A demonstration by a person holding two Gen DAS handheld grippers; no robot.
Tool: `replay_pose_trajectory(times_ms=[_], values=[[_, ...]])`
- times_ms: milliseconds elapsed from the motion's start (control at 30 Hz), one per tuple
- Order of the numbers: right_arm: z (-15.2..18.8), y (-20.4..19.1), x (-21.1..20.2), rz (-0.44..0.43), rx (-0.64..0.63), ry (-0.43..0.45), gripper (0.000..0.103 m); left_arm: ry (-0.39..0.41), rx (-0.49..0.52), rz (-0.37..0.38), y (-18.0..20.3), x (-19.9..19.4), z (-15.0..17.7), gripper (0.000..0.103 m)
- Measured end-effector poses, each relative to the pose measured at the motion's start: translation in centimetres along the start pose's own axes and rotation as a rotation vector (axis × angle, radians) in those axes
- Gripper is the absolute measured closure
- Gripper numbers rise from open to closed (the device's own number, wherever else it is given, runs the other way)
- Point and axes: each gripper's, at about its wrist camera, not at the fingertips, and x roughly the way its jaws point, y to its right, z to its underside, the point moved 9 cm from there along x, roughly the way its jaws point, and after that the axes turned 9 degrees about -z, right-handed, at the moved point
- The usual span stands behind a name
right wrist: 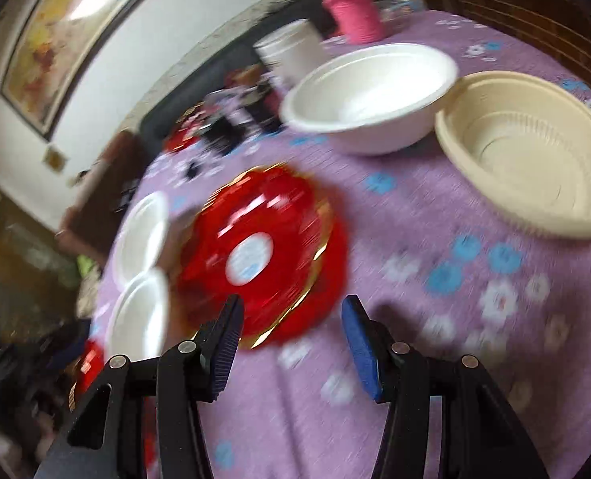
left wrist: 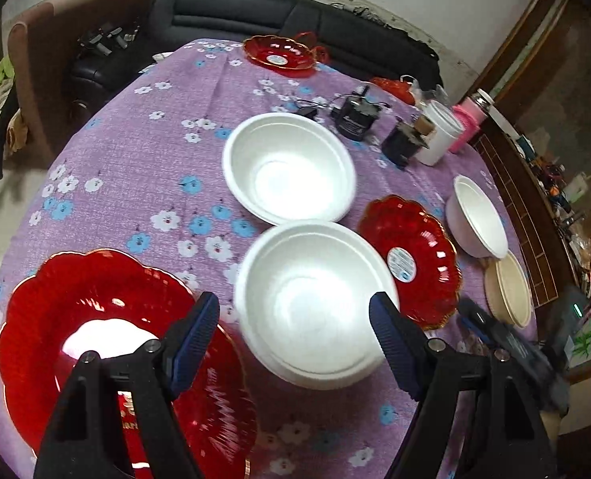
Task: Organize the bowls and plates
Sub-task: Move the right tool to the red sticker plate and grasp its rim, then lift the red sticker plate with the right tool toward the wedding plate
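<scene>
My left gripper [left wrist: 295,331] is open and empty, its jaws on either side of a white bowl [left wrist: 315,303]. A second white bowl [left wrist: 289,167] sits behind it. A large red plate [left wrist: 95,343] lies under the left finger. A smaller red plate [left wrist: 411,259] lies to the right, then a white bowl [left wrist: 477,215] and a beige bowl [left wrist: 510,289]. My right gripper [right wrist: 293,343] is open and empty, above the cloth just before the red plate [right wrist: 259,251]. A white bowl [right wrist: 371,95] and beige bowl [right wrist: 530,163] stand beyond.
A third red plate [left wrist: 281,56] sits at the table's far edge. Black chargers [left wrist: 355,115], a white cup [left wrist: 441,131] and a pink bottle [left wrist: 471,119] stand at the back right. A dark sofa [left wrist: 255,12] is behind the purple flowered tablecloth [left wrist: 135,159].
</scene>
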Motion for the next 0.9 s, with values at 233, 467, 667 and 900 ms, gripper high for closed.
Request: replay_pose_trajectory(times_ms=[233,467,667,900], values=[[-1.7,0.0,3.4,0.039,0.009,-0.027,0.093,0.005,0.060,0.005,2.3,-0.6,1.0,0.026],[0.0,2.4,0.0,0.083,-0.018,-0.014,0.094,-0.007,0.101,0.039,5.5,-0.1,1.4,0.027],[3.1,6.1,-5.5,0.096,-0.010,-0.040,0.094,-0.037,0.175,0.087,10.6,0.9,2.7,0.027],[5.1,8.9,-9.4,0.112,-0.027,-0.050,0.093,-0.119,0.242,0.133,16.9,3.7,5.9,0.027]])
